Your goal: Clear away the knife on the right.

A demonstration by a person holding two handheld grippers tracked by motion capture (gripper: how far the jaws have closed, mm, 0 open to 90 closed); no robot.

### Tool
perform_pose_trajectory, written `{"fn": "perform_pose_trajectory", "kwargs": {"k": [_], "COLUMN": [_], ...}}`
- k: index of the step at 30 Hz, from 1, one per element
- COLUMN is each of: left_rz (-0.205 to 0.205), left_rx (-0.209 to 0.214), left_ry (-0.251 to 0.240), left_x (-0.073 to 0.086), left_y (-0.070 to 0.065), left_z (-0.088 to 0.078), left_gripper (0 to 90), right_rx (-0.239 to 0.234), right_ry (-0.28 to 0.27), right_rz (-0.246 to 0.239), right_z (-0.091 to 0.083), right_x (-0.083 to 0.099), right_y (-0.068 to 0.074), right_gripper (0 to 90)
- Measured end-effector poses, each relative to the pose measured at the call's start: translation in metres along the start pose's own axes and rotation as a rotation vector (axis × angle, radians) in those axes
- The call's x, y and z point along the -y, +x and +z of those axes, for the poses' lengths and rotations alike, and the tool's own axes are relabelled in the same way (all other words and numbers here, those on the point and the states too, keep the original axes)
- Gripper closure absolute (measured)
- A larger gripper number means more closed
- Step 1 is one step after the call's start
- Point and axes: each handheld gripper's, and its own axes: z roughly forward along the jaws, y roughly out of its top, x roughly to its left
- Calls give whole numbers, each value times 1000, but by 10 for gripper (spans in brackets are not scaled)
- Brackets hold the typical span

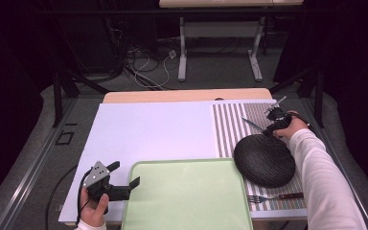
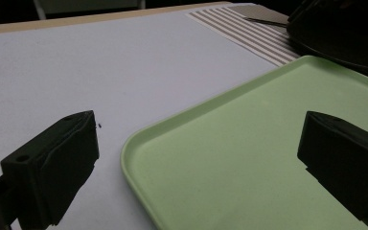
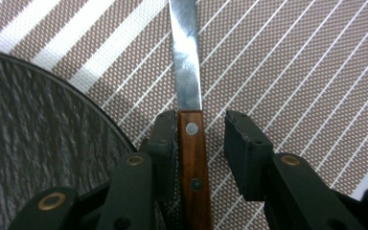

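Observation:
A knife with a brown wooden handle (image 3: 194, 158) and steel blade (image 3: 187, 62) lies on the striped placemat (image 3: 287, 67), beside the rim of a black textured plate (image 3: 38, 120). My right gripper (image 3: 201, 125) straddles the handle: the left pad touches the wood, while a gap separates the right pad from it. From above, that gripper (image 1: 274, 122) sits at the plate's (image 1: 264, 160) far edge, the blade (image 1: 251, 124) pointing left. My left gripper (image 1: 124, 174) stands open at the near left corner of the green tray (image 1: 187, 196), its jaws wide apart over the tray's corner (image 2: 201, 127).
A fork (image 1: 273, 197) with a wooden handle lies on the placemat (image 1: 230, 129) near the table's front edge, right of the tray. A white board (image 1: 148, 129) covers the left and middle of the table. The tray (image 2: 249, 143) holds nothing.

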Motion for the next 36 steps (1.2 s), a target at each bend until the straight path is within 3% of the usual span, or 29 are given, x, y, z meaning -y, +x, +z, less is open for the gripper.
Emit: {"fn": "perform_pose_trajectory", "kwargs": {"k": [7,20,21,23,29,32,36], "left_rz": [1,3,4,3,3,1,0], "left_rx": [-1,0,-1,0,0,-1,0], "left_ry": [0,2,1,0,1,0,1], "left_x": [0,0,0,0,0,0,0], "left_y": [0,0,0,0,0,0,0], "left_z": [0,0,0,0,0,0,1], "left_gripper": [6,6,6,6,6,5,6], "right_rx": [0,-42,-38,-45,-43,-41,-38], "right_ry": [26,3,11,1,13,6,9], "right_rz": [-11,-22,-4,-24,-23,-1,-20], "right_z": [0,2,1,2,1,1,1], "right_x": [0,0,1,1,0,1,1], "right_y": [0,-2,-1,-3,-3,-1,-2], "right_gripper": [677,740,746,754,766,767,767]}}
